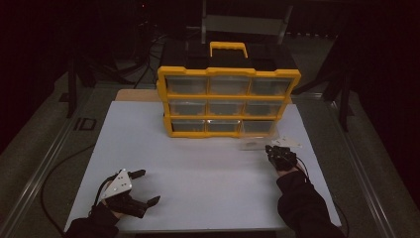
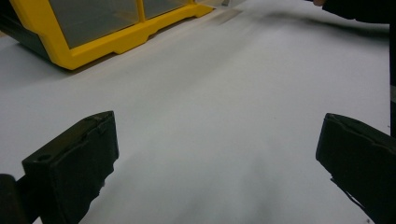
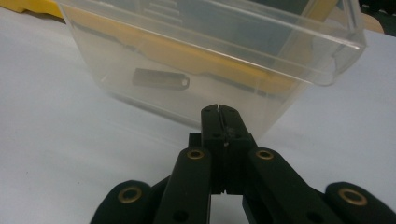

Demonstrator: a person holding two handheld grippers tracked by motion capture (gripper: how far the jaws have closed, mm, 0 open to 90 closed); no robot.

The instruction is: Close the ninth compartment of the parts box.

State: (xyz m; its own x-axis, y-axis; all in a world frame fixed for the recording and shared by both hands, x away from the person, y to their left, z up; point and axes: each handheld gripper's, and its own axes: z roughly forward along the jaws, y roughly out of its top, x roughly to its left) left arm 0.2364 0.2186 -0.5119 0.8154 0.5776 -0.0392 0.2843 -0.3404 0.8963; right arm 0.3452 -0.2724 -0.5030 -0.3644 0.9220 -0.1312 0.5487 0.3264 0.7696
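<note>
Nearest us, at the near left corner of the white desk (image 1: pixel 198 178), our left gripper (image 1: pixel 146 187) rests with its jaws wide apart and nothing between them; in the left gripper view it faces bare desk.

Further in, toward the right edge, our right gripper (image 1: pixel 271 148) has its jaws pressed together. They seem to pinch the front lip of the clear drawer (image 3: pixel 210 60), though the right gripper view leaves the lip itself hard to make out, so we cannot be sure. The drawer stands on the desk, drawn out of the bottom right slot of the yellow organiser (image 1: pixel 228 101) at the far middle of the desk. A small dark piece (image 3: pixel 161 78) lies on the drawer's floor.

Our worry is the grip: a narrow pinch on thin, slick plastic could slip if we pull or lift sharply. A tilt would send the dark piece sliding or over the wall. Dragging it could also scuff it sideways, so that it jams on the way back into its slot.

We can read no brand, label or writing anywhere; the light is dim.
</note>
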